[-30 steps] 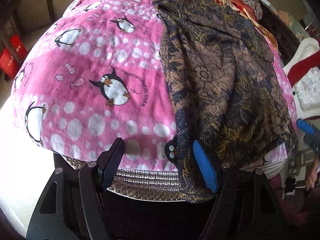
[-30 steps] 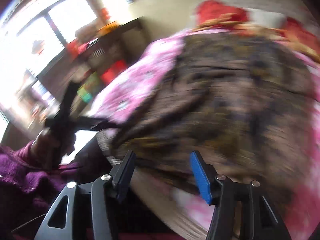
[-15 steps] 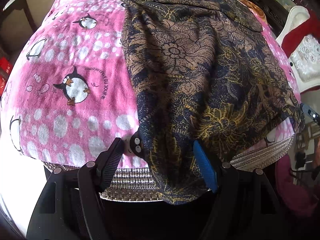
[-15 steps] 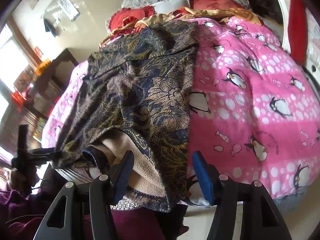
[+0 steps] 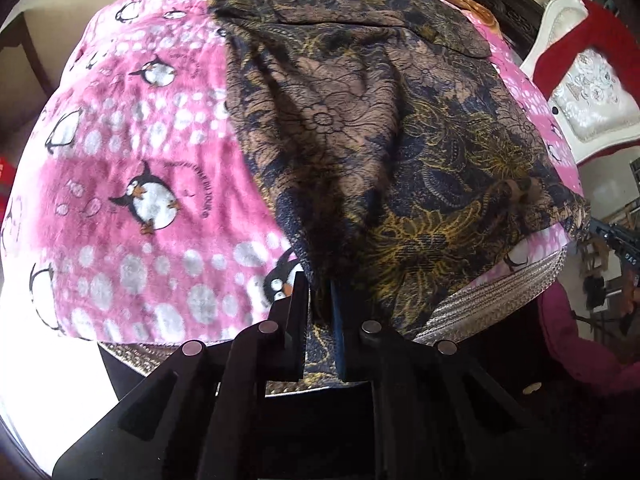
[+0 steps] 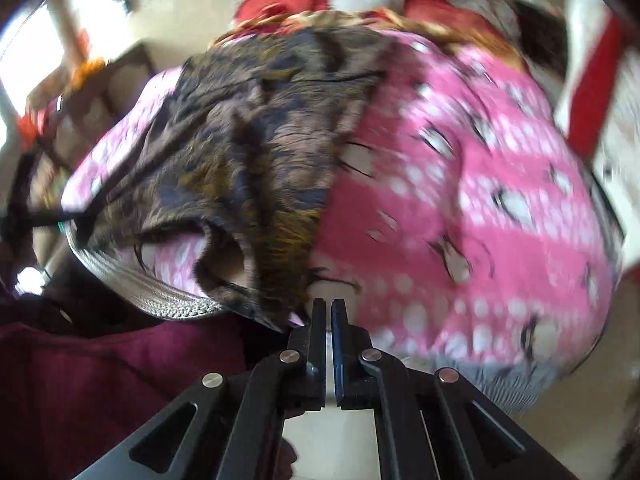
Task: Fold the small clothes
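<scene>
The left gripper (image 5: 320, 304) has just closed, and in its own view the jaws pinch the near hem of the dark floral garment (image 5: 372, 128), cloth visibly caught between them. That garment lies spread over the right part of a bed covered by a pink penguin blanket (image 5: 132, 152); under the blanket's near edge a woven mat (image 5: 500, 292) shows. One penguin carries a curved line of lettering (too small and warped to read). To the right stands a white chair (image 5: 588, 92) with a red cloth on it, and the right gripper (image 5: 616, 236) pokes in at the edge, bearing white marks I cannot make out.

From the right wrist, blurred, the right gripper (image 6: 328, 312) has also just closed, its jaws nearly together at the garment's (image 6: 248, 160) lower corner; whether cloth sits between them I cannot tell. The blanket (image 6: 480, 208) fills the right side, red pillows (image 6: 280, 4) lie at the far end, and a maroon sleeve (image 6: 120, 380) fills the lower left.
</scene>
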`<action>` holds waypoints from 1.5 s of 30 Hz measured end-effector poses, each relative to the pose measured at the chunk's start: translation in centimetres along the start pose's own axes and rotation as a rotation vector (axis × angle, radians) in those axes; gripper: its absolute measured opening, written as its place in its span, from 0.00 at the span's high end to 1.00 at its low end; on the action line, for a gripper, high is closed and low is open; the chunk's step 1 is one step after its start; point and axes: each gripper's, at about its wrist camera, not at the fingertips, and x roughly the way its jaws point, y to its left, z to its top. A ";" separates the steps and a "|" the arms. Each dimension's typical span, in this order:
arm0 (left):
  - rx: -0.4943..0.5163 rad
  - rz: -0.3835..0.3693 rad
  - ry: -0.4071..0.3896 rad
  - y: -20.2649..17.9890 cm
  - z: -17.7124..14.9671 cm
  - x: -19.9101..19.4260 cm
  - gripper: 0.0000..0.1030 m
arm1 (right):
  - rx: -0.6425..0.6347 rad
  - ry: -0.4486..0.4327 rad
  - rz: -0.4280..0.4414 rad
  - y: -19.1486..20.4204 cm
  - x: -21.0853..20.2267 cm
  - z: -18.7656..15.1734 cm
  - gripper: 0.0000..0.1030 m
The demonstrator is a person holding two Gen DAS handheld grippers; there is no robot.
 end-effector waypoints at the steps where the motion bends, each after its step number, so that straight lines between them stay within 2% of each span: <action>1: -0.013 0.001 0.008 0.3 0.1 0.0 0.91 | 0.044 -0.012 0.036 -0.7 -0.2 0.0 0.89; 2: -0.039 -0.004 0.015 0.6 0.0 0.0 0.90 | 0.132 -0.036 0.091 -1.8 -0.5 0.0 0.61; 4: -0.107 -0.019 0.024 1.5 -0.1 -0.1 0.80 | 0.247 -0.099 0.125 -2.6 -0.6 0.1 0.33; 6: -0.145 -0.010 0.014 1.9 0.1 -0.1 0.67 | 0.281 -0.116 0.176 -2.2 0.5 0.6 0.33; 7: -0.151 0.005 0.006 1.9 0.2 -0.1 0.65 | 0.294 -0.097 0.184 -1.9 1.5 1.0 0.34; 9: -0.163 0.023 -0.010 1.9 0.3 -0.1 0.56 | 0.315 -0.053 0.194 -1.5 3.5 1.5 0.43; 10: -0.166 0.025 -0.013 1.9 0.3 0.1 0.53 | 0.323 -0.040 0.209 -1.3 4.3 1.6 0.51; 11: -0.172 0.026 -0.016 1.9 0.3 0.3 0.46 | 0.340 -0.025 0.231 -1.1 5.1 1.6 0.54; 13: -0.193 0.006 -0.006 1.6 0.2 1.2 0.45 | 0.336 -0.015 0.250 -0.6 5.6 1.6 0.55; 15: -0.176 0.014 -0.003 0.9 0.0 1.8 0.36 | 0.264 -0.011 0.219 0.3 5.2 1.8 0.63; 17: -0.123 0.032 0.001 -0.2 0.1 2.2 0.30 | 0.225 -0.014 0.203 0.8 4.6 1.8 0.81; 19: -0.071 0.062 0.016 -0.9 0.5 2.6 0.30 | 0.208 -0.027 0.218 0.8 4.0 2.3 0.90; 22: -0.075 0.039 0.023 -1.0 0.9 2.6 0.30 | 0.177 -0.045 0.253 1.1 3.5 2.9 0.90; 24: -0.093 0.025 0.024 -0.8 1.1 2.7 0.30 | 0.151 -0.009 0.261 1.3 4.4 3.1 0.89; 25: -0.100 0.024 0.025 -0.8 1.1 2.8 0.30 | 0.152 0.026 0.265 1.4 5.2 3.1 0.89; 28: -0.086 0.039 0.023 -1.1 1.2 3.0 0.30 | 0.198 0.018 0.316 0.9 5.8 3.2 0.88; 30: -0.064 0.047 0.021 -1.7 1.7 3.4 0.30 | 0.209 0.021 0.341 0.9 6.1 3.2 0.88; 31: -0.056 0.044 0.014 -1.8 1.7 3.4 0.33 | 0.209 0.022 0.349 0.9 6.3 3.2 0.88; 32: -0.051 0.042 0.009 -1.9 1.7 3.4 0.44 | 0.208 0.027 0.354 1.2 6.8 3.3 0.88; 33: -0.045 0.043 0.004 -1.9 1.8 3.4 0.58 | 0.206 0.027 0.352 1.2 7.0 3.4 0.88; 34: -0.041 0.030 0.004 -1.9 1.9 3.4 0.67 | 0.207 0.023 0.349 1.3 7.2 3.5 0.88; 35: -0.038 0.008 0.010 -1.9 2.1 3.4 0.84 | 0.213 0.006 0.341 1.3 7.2 3.8 0.90; 36: -0.039 -0.020 0.014 -1.9 2.4 3.2 0.90 | 0.224 -0.014 0.345 1.2 7.0 4.0 0.91; 40: -0.056 -0.112 -0.039 -1.0 3.8 1.2 0.92 | 0.282 -0.130 0.449 1.2 5.7 5.9 0.92; 42: -0.088 -0.145 -0.109 -0.1 4.8 -0.4 0.92 | 0.299 -0.153 0.470 0.9 5.4 7.1 0.92; 45: -0.122 -0.151 -0.214 1.5 6.7 -2.8 0.92 | 0.330 -0.209 0.493 0.4 4.9 9.1 0.92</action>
